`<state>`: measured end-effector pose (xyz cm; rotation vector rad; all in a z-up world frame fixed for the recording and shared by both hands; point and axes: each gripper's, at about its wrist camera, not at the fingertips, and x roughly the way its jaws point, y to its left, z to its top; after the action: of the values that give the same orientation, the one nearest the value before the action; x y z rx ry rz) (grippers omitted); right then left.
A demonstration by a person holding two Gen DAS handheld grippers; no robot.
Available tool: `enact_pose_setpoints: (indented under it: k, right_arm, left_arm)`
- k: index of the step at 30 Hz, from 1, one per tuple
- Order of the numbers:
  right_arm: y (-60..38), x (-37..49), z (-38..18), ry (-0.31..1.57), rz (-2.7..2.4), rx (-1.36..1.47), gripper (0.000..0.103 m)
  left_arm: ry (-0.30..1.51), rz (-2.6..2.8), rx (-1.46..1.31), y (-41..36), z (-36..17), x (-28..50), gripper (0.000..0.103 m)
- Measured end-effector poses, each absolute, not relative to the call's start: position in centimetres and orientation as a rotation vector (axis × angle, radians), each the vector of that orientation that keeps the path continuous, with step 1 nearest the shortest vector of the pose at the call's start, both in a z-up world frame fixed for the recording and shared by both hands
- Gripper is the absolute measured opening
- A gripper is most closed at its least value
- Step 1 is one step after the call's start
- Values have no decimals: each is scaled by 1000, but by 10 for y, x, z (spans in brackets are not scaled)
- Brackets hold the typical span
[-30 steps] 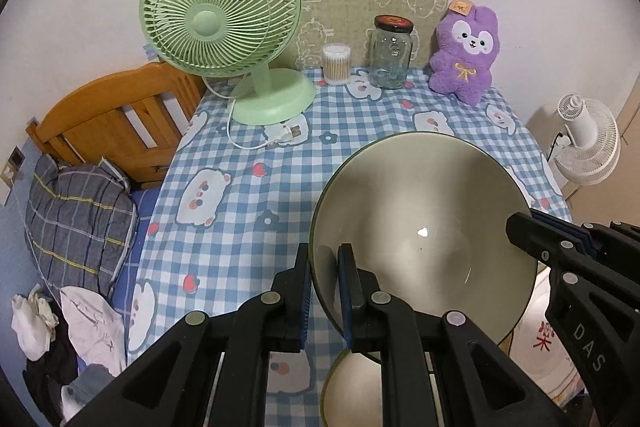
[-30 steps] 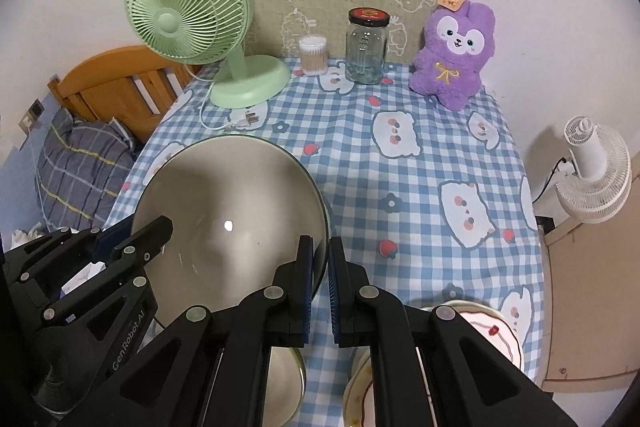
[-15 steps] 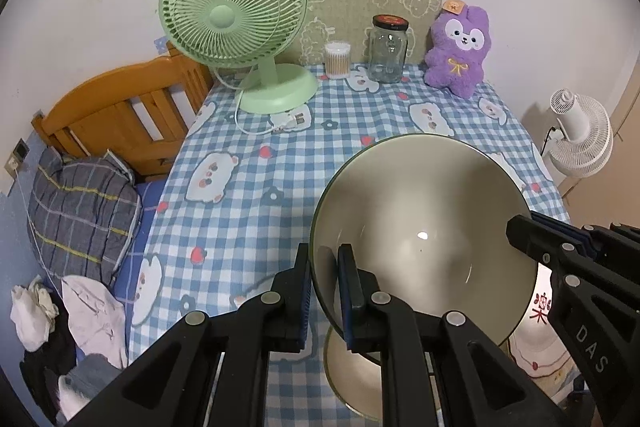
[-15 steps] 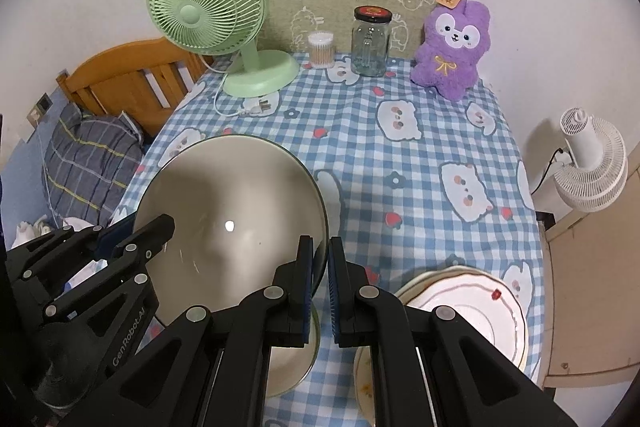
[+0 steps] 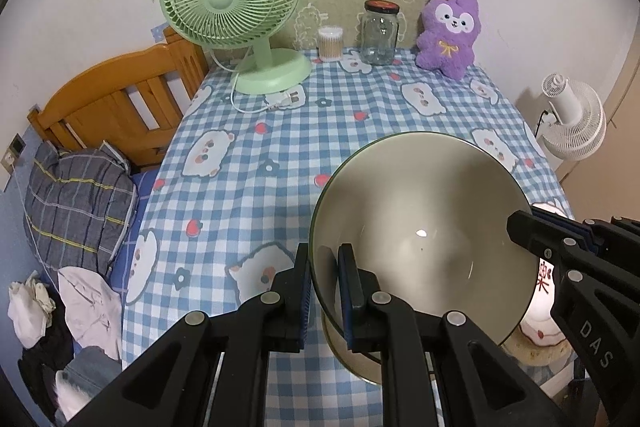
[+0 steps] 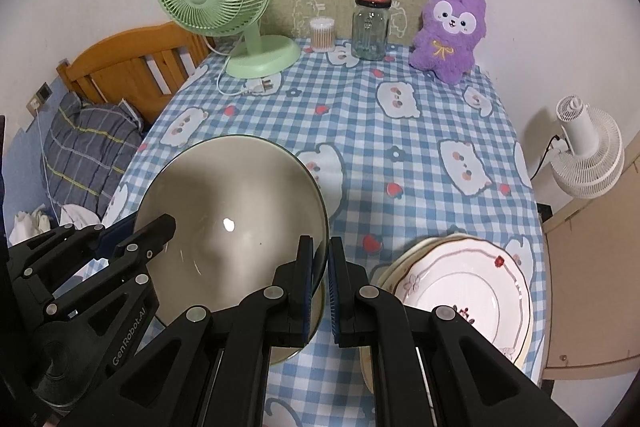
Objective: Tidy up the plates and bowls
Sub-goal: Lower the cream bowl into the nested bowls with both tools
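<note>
A large grey-green bowl (image 5: pixel 420 227) is held above the table by both grippers. My left gripper (image 5: pixel 324 291) is shut on its left rim. My right gripper (image 6: pixel 321 279) is shut on its right rim; the bowl also shows in the right wrist view (image 6: pixel 232 219). A second bowl (image 5: pixel 352 355) sits on the table right beneath it, mostly hidden. A stack of white floral plates (image 6: pixel 460 299) lies at the table's front right, also partly visible in the left wrist view (image 5: pixel 540 323).
On the blue checked tablecloth (image 5: pixel 320 131) at the back stand a green fan (image 5: pixel 236 11), a cotton-swab cup (image 5: pixel 330 43), a glass jar (image 5: pixel 379 33) and a purple plush (image 5: pixel 448 35). A wooden bed frame (image 5: pixel 116 107) and clothes lie left; a white fan (image 6: pixel 588 151) stands right.
Both grippers have risen and drawn back with the bowl. More of the table, the lower bowl and the plate stack has come into view.
</note>
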<state>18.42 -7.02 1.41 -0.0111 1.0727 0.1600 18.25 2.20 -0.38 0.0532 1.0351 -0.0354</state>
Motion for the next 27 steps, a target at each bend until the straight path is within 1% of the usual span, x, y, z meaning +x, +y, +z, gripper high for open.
enact_pose_setpoints:
  k: [15,27]
  right_arm:
    - [-69,171,-9,1115,166,-27,9]
    - [-69,179,-31,1175,177,-29,9]
  left_arm:
    - [1066,-64,54,23,-27,173,10]
    - [1110,-79,64,22,-49,176,10]
